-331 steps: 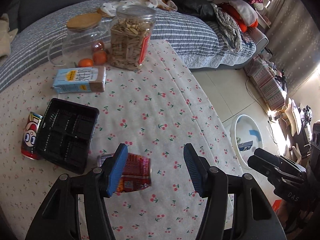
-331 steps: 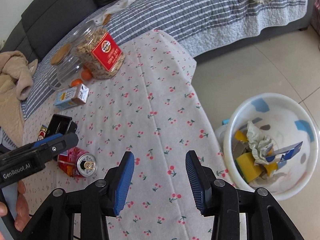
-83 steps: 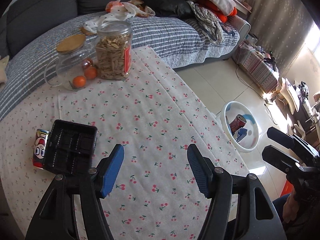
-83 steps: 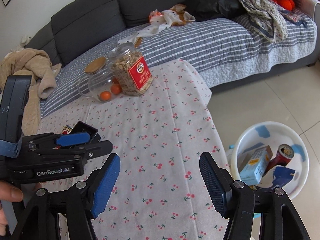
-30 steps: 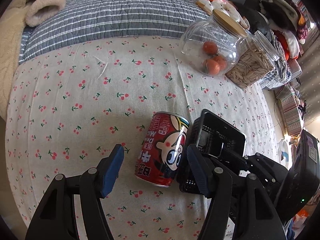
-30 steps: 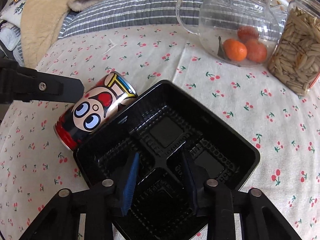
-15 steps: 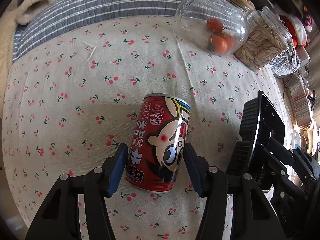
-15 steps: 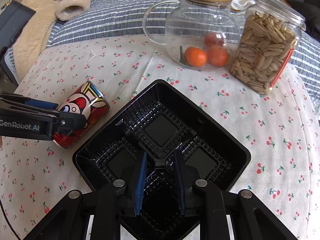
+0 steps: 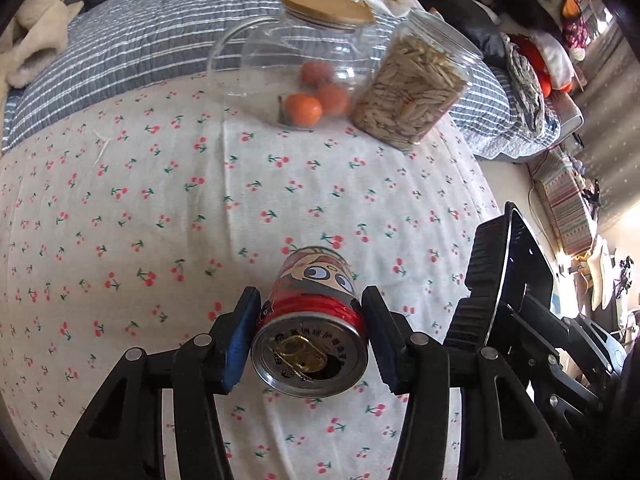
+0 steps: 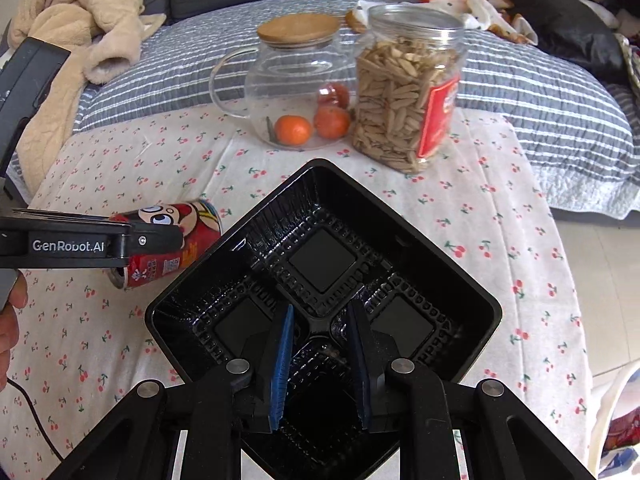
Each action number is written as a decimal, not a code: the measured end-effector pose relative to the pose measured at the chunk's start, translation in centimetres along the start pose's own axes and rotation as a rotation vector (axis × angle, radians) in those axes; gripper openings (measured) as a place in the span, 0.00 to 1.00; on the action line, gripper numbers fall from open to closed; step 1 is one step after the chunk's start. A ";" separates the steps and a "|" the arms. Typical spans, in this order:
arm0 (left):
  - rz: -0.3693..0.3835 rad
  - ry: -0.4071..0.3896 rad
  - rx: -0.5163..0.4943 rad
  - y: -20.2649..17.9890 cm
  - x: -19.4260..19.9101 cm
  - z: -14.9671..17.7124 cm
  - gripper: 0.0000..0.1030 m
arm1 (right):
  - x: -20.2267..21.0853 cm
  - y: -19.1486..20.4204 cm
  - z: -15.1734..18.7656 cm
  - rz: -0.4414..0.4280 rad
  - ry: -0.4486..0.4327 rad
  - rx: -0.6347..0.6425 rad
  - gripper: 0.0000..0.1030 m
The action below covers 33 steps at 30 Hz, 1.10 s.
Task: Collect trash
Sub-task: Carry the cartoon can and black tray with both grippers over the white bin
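Note:
A red cartoon drink can (image 9: 316, 280) sits between my left gripper's (image 9: 310, 304) blue pads, its opened top facing the camera. The jaws are closing and the pads press on its sides. The can hangs just above the cherry-print tablecloth (image 9: 140, 208). In the right wrist view the can (image 10: 188, 220) shows beside the left gripper (image 10: 80, 244). My right gripper (image 10: 320, 310) is shut on an inner ridge of the black compartment tray (image 10: 360, 232), which it holds tilted above the table. In the left wrist view the tray (image 9: 504, 272) appears edge-on at the right.
A glass jug (image 10: 296, 92) with oranges and a wooden lid stands at the table's far side, next to a jar of seeds (image 10: 404, 92). Behind is a sofa with a striped blanket (image 10: 540, 80) and a beige robe (image 10: 80, 20). A white bin's rim (image 10: 604, 416) shows at lower right.
My left gripper closed on the can and tipped it up off the cloth, top toward the camera. The right gripper carried the tray up and away from the can.

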State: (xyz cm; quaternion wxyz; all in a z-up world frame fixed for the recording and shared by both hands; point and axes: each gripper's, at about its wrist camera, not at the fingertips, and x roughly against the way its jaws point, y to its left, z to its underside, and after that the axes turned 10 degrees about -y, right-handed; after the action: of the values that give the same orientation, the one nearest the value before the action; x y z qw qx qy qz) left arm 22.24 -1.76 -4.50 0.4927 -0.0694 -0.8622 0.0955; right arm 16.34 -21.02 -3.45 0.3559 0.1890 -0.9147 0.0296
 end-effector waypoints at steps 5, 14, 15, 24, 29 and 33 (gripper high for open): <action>0.021 -0.001 -0.031 -3.6 -0.4 0.8 0.53 | 2.6 -3.6 0.8 0.032 -0.019 -0.055 0.22; 0.076 -0.028 -0.077 -9.1 0.6 2.0 0.53 | 8.0 -10.1 2.3 0.079 -0.064 -0.160 0.22; 0.081 -0.026 -0.080 -9.7 0.6 2.0 0.53 | 8.7 -10.6 2.5 0.082 -0.071 -0.168 0.22; 0.171 -0.027 -0.124 -16.3 0.6 2.6 0.53 | 13.3 -15.7 3.7 0.107 -0.115 -0.263 0.22; 0.254 -0.033 -0.177 -21.0 0.3 3.6 0.53 | 16.7 -20.3 4.5 0.146 -0.157 -0.364 0.22; 0.315 -0.019 -0.213 -24.6 -0.5 4.7 0.53 | 19.2 -24.2 5.5 0.185 -0.190 -0.455 0.22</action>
State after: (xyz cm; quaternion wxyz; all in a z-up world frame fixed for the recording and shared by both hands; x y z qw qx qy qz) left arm 17.79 -26.28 -1.57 0.4536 -0.2541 -0.8504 0.0804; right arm 8.74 -50.70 3.22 0.2976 0.0216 -0.9405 -0.1624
